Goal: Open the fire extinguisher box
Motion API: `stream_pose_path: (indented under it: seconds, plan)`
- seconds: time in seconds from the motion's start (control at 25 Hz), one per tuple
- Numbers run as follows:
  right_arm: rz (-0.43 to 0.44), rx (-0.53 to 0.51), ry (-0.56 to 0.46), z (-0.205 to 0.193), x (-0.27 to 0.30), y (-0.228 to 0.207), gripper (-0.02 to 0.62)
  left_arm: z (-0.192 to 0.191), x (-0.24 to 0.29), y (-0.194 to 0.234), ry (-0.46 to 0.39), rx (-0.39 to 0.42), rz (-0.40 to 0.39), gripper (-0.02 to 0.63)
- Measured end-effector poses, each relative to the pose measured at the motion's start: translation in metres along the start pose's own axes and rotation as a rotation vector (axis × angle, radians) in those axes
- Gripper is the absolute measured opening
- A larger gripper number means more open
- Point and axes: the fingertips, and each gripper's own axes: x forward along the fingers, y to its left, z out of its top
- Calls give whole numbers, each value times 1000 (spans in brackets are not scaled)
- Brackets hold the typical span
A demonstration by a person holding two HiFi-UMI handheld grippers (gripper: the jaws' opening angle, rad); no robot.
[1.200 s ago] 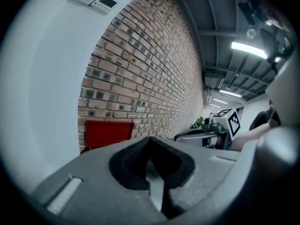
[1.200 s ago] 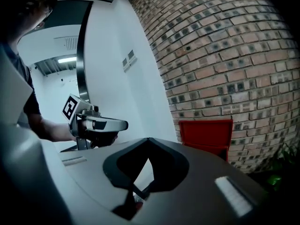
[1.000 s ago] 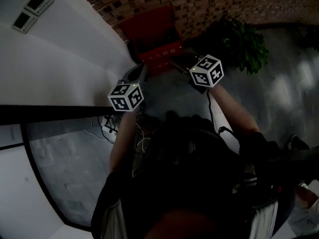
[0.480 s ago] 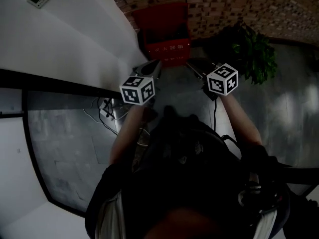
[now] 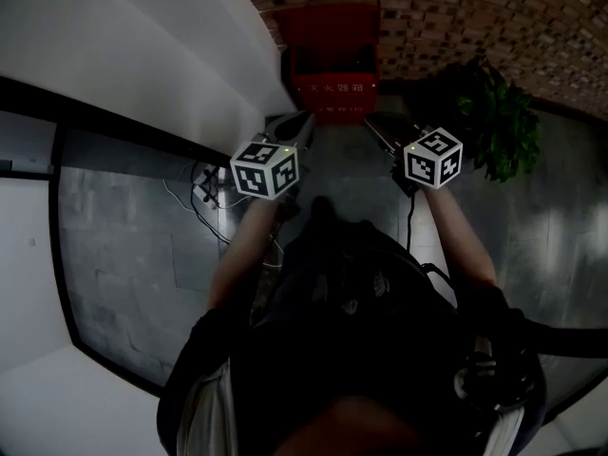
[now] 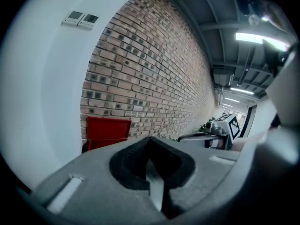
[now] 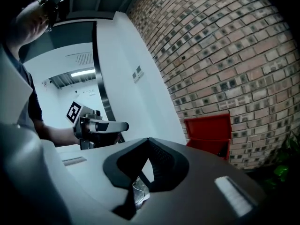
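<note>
I have the fire extinguisher box (image 5: 332,60) at the far end of the scene. It is a red box sitting on the floor (image 5: 123,255) against the brick wall (image 5: 456,8), in the corner where the bricks meet the white wall (image 5: 161,55) on the left. White lettering runs across its front. In the right gripper view its lid (image 7: 208,128) looks raised, standing up against the bricks with a dark opening under it.

My left gripper (image 6: 150,142) has its jaws pressed together with nothing between them. It is held in the air on the near side of the box, pointing toward it and clear of it. My right gripper (image 7: 149,142) is level with it on the right. Its jaws also meet at the tip and are empty. Only floor shows through the small gap behind the tips. The two grippers are side by side and apart from each other, and neither touches the box.

A leafy potted plant (image 5: 494,112) stands just to the right of the box. To the left, near the foot of the white wall, a tangle of cables (image 5: 204,193) lies on the floor. High on the white wall sit two small panels (image 6: 82,18).
</note>
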Motion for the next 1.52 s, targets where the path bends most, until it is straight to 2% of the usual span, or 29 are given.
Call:
stream_pose_path:
  seconds: [0.48, 0.72, 1.08, 1.36, 1.52]
  plan:
    - [124, 1, 42, -22, -5, 23, 1, -26, -31, -12, 3, -30, 120, 2]
    - [158, 16, 71, -35, 4, 32, 2, -38, -43, -5, 12, -56, 163, 2]
    - [201, 81, 106, -61, 17, 53, 0, -46, -68, 11, -13, -54, 242, 2]
    - [222, 51, 111, -61, 36, 90, 2, -61, -102, 16, 1, -58, 214, 2]
    - [217, 22, 91, -51, 58, 119, 1, -50, -136, 36, -36, -16, 225, 2]
